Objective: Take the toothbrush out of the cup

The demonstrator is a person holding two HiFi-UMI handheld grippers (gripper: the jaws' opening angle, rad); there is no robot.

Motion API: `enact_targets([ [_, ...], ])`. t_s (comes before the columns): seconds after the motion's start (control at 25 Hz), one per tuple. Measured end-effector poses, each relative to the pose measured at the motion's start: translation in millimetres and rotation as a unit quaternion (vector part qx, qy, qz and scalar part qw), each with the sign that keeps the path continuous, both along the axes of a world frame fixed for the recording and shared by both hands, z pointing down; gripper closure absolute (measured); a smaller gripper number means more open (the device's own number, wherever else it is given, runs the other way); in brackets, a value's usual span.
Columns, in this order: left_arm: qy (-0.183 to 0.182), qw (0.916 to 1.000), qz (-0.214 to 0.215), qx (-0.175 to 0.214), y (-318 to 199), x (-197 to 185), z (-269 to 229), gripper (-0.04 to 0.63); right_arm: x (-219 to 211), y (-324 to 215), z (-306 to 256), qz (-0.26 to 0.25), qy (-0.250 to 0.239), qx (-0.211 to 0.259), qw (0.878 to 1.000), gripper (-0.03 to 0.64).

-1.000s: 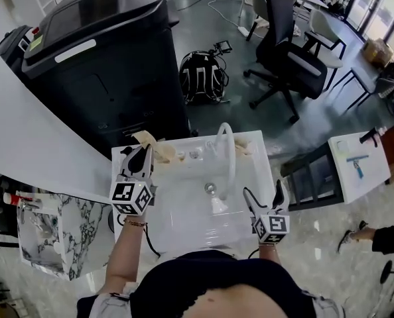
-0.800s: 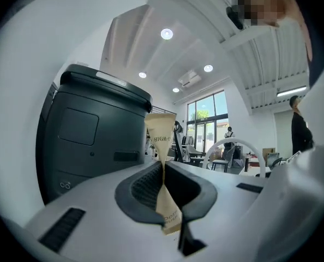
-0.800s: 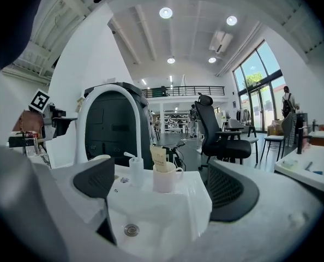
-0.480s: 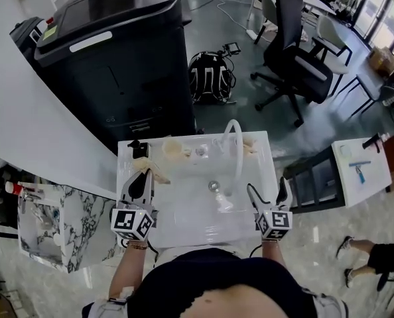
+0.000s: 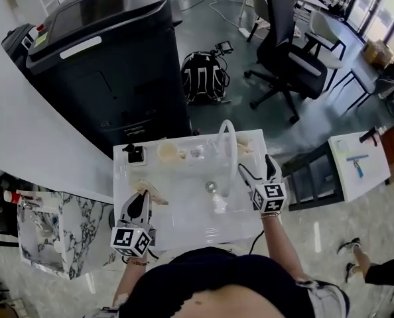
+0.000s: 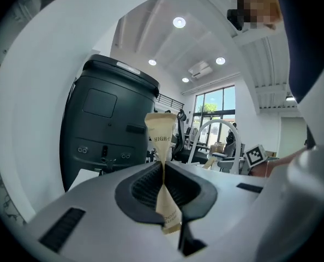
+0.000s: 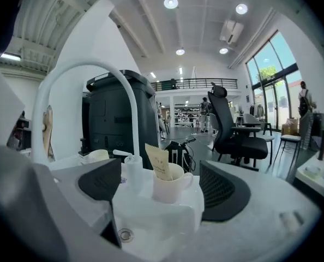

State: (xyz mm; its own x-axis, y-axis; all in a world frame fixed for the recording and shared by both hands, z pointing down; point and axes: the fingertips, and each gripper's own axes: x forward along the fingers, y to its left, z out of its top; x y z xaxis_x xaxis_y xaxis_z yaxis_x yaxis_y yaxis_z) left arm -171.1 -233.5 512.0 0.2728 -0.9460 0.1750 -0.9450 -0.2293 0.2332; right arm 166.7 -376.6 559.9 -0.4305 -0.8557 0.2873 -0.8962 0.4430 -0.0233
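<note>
Toothbrush sachet point(image 6: 163, 145): a beige paper sleeve, upright, out of the cup, over the left front of the sink point(image 5: 184, 227).
Left gripper point(image 6: 163, 171): jaws pressed together, pinching the sachet near its lower end.
Cup point(image 7: 170, 187): white mug with its handle to the right, on the sink's back right corner; a second sachet point(image 7: 157, 161) leans in it.
Right gripper point(image 5: 257, 169): jaws spread wide, just now closing a little; the cup shows in the gap ahead of the pads, untouched.
In the way: a pump bottle point(image 7: 132, 171) stands just left of the cup; the white arched faucet point(image 7: 85, 72) rises between the two grippers.
Around: drain point(image 7: 125, 234); a pale bowl point(image 5: 167, 152); a black machine point(image 5: 111, 52) behind the sink; backpack point(image 5: 203, 77); office chair point(image 5: 290, 45).
Writing: "HIGH-" on the held sachet; its lower print and the second sachet's are too small to read.
</note>
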Motion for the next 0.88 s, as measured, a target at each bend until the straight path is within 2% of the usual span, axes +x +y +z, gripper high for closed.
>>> enact_targets([
  [0.16,-0.010,0.9999,-0.007,0.005,1,-4,-5,0.581,-10,-31,28,-0.034,0.048,-0.015,0.998,0.282],
  [0.6,-0.008,0.9975,-0.068,-0.017,13,-37,3,0.580,-20,-67,41,-0.061,0.072,-0.011,0.995,0.546],
  [0.88,-0.007,0.9970,-0.073,-0.022,15,-38,6,0.580,-24,-72,31,-0.072,0.071,-0.003,0.995,0.548],
])
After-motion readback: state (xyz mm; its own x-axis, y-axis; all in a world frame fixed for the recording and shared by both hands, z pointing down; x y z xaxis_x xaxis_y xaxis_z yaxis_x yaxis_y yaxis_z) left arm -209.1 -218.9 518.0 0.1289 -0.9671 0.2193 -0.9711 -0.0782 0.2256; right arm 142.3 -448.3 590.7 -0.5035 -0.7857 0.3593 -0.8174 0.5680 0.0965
